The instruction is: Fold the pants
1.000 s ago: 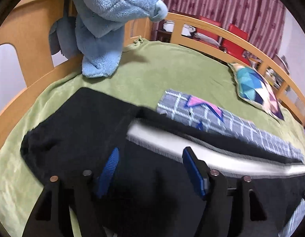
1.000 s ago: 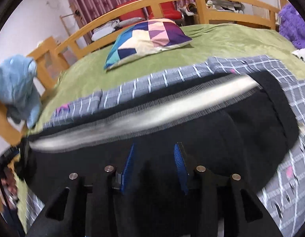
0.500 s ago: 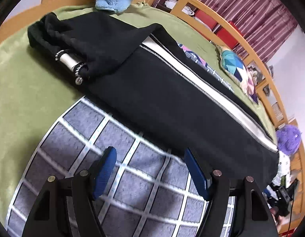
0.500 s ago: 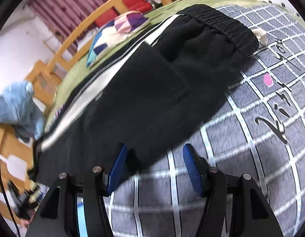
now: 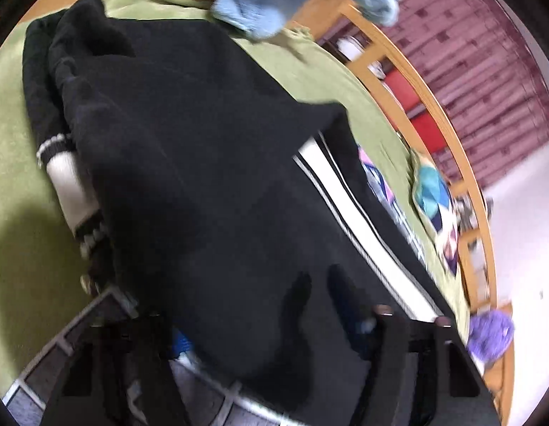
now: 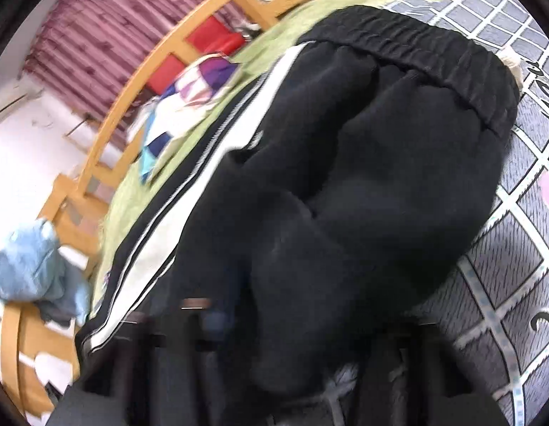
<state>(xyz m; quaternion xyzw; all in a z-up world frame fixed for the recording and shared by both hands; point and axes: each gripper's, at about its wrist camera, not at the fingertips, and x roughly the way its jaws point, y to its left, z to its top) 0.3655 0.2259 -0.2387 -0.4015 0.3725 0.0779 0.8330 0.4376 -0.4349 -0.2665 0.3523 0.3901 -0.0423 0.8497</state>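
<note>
Tongs, left [image 5: 317,305]: mine, low over the near long edge of the pants [image 5: 203,149]. Jaws have just been closing; black cloth lies between them, and I judge the pads nipped onto that edge, though blur hides the contact.

Tongs, right [image 6: 235,316]: same edge, further toward the waist. Jaws have just been closing too, nearly together, with a bunched fold of cloth between them. Judged gripping the pants.

Item: pants, black, with a white side stripe [image 5: 349,206] along the far long edge. Already doubled leg on leg. Long axis runs crosswise to both tongs: cuffs [image 5: 65,174] off to my left, elastic waistband [image 6: 430,60] off to my right. Left tongs nearer the cuff end, right tongs nearer the waist. Garment lies ahead of and beneath both, stripe side farthest from me.

Step in hand, judged: taking hold of the near edge at two places, ready to carry it for the next fold. The move turns on both grips catching every layer, or the lower leg will lag.

Surface: bed with green cover [image 5: 11,241], and a grey checked blanket [image 6: 516,234] under the near and waist portions of the pants.

Room: curved wooden bed rail [image 5: 430,106]; patchwork cushion [image 5: 434,206] beyond the stripe; pale blue plush garment [image 5: 274,0] hung near the cuff end; maroon curtain [image 6: 107,35] behind.
</note>
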